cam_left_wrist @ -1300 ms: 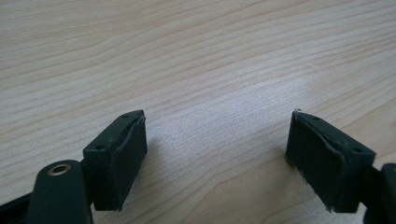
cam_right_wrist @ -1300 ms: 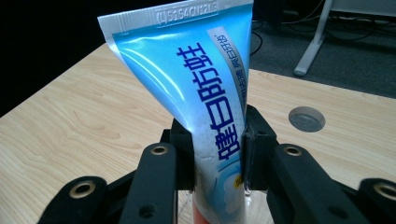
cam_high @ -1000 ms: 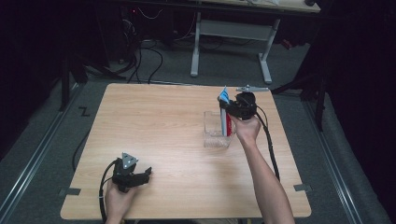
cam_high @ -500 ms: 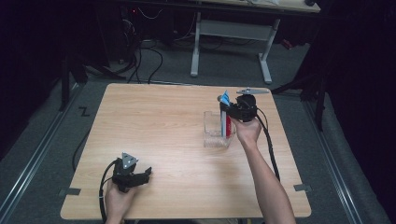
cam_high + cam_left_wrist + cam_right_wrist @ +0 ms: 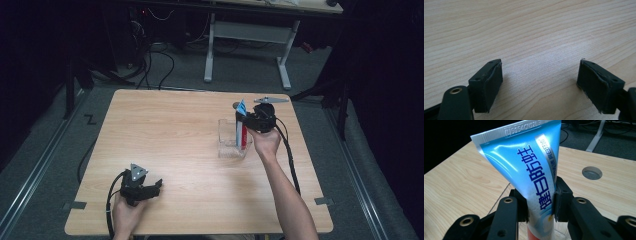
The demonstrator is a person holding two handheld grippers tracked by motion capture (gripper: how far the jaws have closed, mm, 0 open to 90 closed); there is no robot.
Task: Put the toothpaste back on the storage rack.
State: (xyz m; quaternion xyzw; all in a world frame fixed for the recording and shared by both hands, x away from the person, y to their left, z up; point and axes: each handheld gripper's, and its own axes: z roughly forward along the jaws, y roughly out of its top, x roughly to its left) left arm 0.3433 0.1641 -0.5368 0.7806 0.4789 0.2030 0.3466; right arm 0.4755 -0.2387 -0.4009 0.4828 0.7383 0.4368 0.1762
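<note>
Nothing has moved noticeably since a second ago. Right tongs [image 5: 246, 121] clamp a blue toothpaste tube [image 5: 529, 175], holding it upright, crimped end up, in a clear box [image 5: 229, 141] on the bench [image 5: 175, 130], right of centre. Left tongs [image 5: 539, 82] rest near the front left edge, spread wide with only wood between them.

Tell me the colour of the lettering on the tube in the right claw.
Dark blue, on the light blue plastic toothpaste tube; clearest in the right gripper view.
</note>
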